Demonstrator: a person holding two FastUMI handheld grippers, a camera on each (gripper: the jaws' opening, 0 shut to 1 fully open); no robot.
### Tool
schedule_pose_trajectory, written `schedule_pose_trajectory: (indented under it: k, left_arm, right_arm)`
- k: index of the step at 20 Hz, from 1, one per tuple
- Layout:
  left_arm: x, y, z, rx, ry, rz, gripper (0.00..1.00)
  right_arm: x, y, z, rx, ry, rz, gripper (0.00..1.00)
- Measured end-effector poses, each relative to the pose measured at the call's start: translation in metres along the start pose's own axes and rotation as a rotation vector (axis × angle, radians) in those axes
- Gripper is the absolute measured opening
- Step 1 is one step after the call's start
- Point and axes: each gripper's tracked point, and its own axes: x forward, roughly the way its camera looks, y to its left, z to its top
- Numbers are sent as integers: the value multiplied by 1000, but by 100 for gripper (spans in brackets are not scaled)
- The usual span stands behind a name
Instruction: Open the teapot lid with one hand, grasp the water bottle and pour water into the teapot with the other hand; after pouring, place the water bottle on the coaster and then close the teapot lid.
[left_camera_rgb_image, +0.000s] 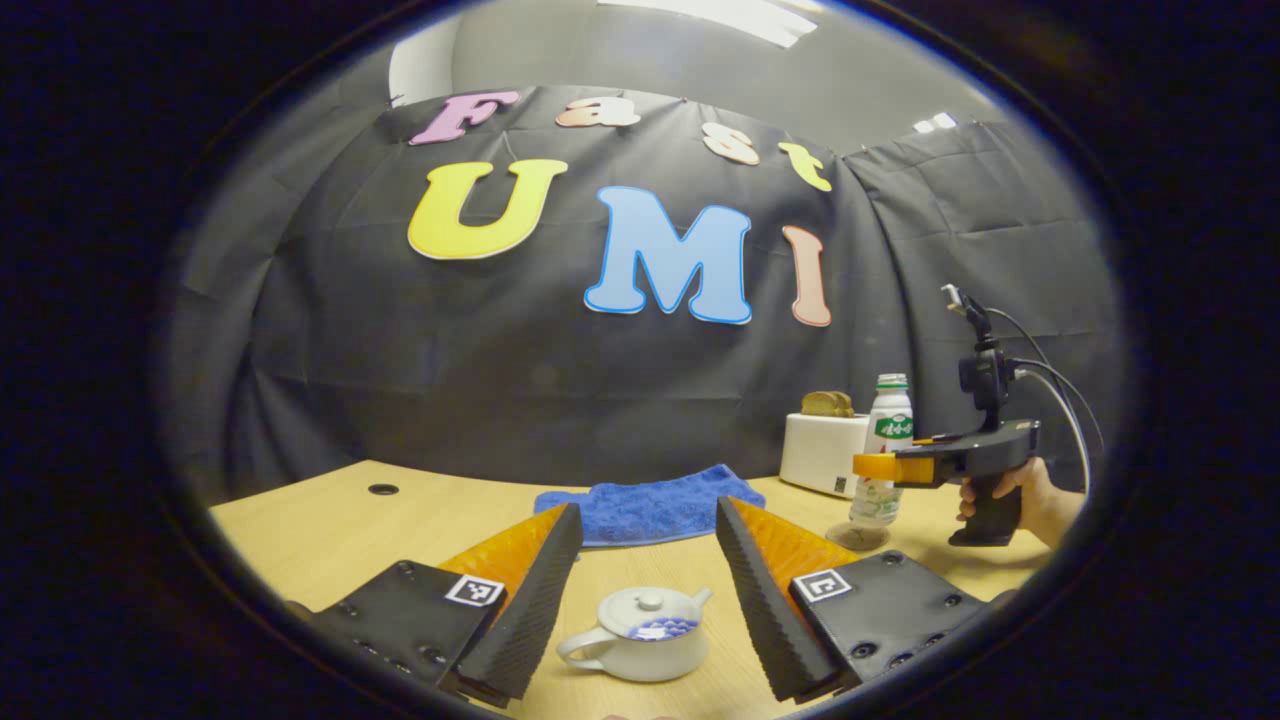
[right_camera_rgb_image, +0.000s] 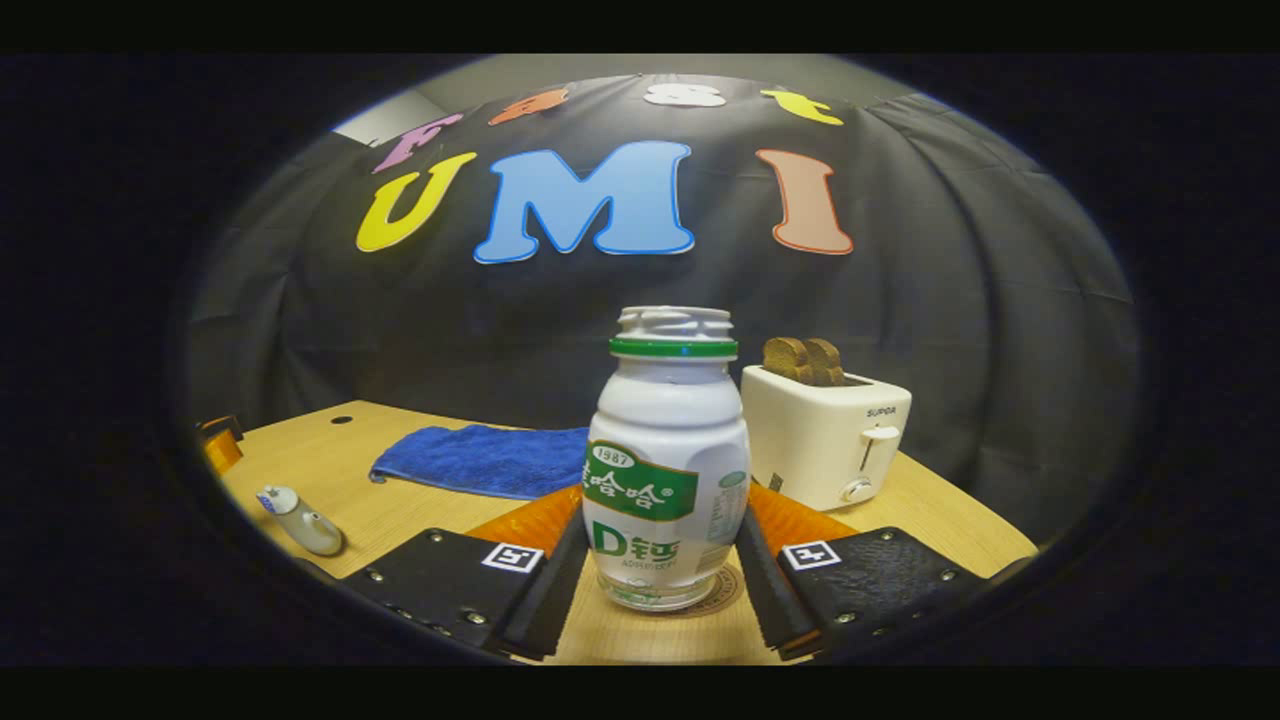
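Right gripper view, frame centre: your right gripper's (right_camera_rgb_image: 665, 585) jaws flank the water bottle (right_camera_rgb_image: 665, 470) on its coaster (right_camera_rgb_image: 725, 595); whether they press, I cannot tell. Left gripper (left_camera_rgb_image: 648, 590) jaws gape wide above the lidded teapot (left_camera_rgb_image: 640, 640).

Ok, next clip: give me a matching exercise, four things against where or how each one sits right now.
Things:
1. teapot
2. bottle
3. towel
4. toaster

Places or states:
A. holds bread slices in its slots
B. lies flat on the table by the wall
C. stands on the coaster between the right gripper's fingers
D. lid on, between the left gripper's open fingers

Pairs: 1-D, 2-C, 3-B, 4-A
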Motion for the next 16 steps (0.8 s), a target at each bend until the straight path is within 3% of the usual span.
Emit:
schedule_pose_trajectory:
  k: [8,13,14,16]
  left_arm:
    - [-3,-1,6,-14,-18,-2,91]
    - [-1,2,6,-12,-17,10,90]
    - [-1,2,4,-14,-18,10,94]
    - [-3,1,5,-22,-24,6,86]
  right_arm:
    - [18,-18,-23,65,0,-52,72]
    - [19,-13,-26,25,12,-50,72]
    - [19,-12,-27,12,10,-52,72]
    - [20,-11,-27,-4,5,-59,72]
